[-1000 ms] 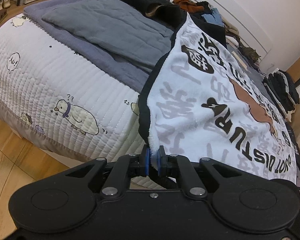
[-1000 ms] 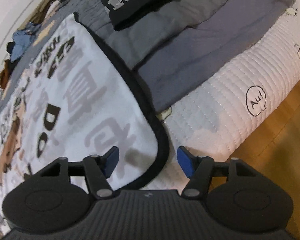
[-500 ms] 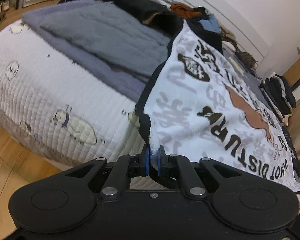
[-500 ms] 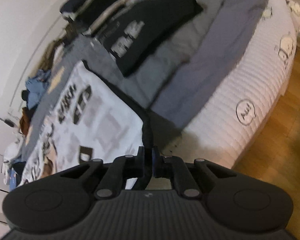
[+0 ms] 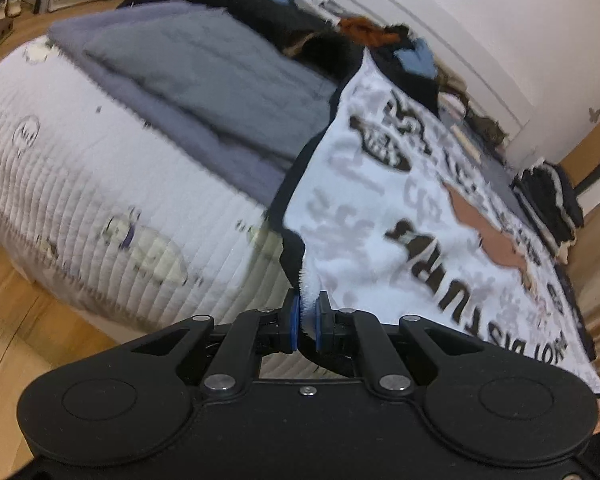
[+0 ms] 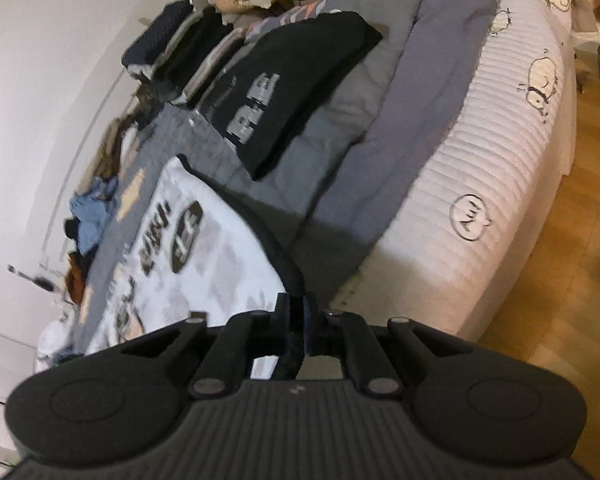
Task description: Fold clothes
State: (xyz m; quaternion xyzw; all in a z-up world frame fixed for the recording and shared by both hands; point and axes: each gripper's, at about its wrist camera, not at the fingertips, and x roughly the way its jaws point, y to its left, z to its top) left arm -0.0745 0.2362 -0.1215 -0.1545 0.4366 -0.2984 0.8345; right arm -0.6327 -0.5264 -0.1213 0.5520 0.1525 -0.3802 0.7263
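A white printed garment with black trim and dark lettering [image 5: 400,208] lies spread on the bed; it also shows in the right wrist view [image 6: 204,252]. My left gripper [image 5: 305,322] is shut on its near white corner at the bed's edge. My right gripper [image 6: 298,320] is shut on the other near corner, on the black trim. Both corners are lifted a little off the bed.
Grey-blue blankets [image 5: 204,92] lie on the white quilted mattress [image 5: 60,184]. A folded black shirt [image 6: 296,84] and stacked folded clothes [image 6: 188,40] lie further along. Loose clothes [image 5: 380,36] pile by the white wall. Wooden floor [image 6: 572,280] is beside the bed.
My right gripper closed on the garment's black-trimmed corner and rose away from the bed. My left gripper stayed shut on its corner and lifted slightly.
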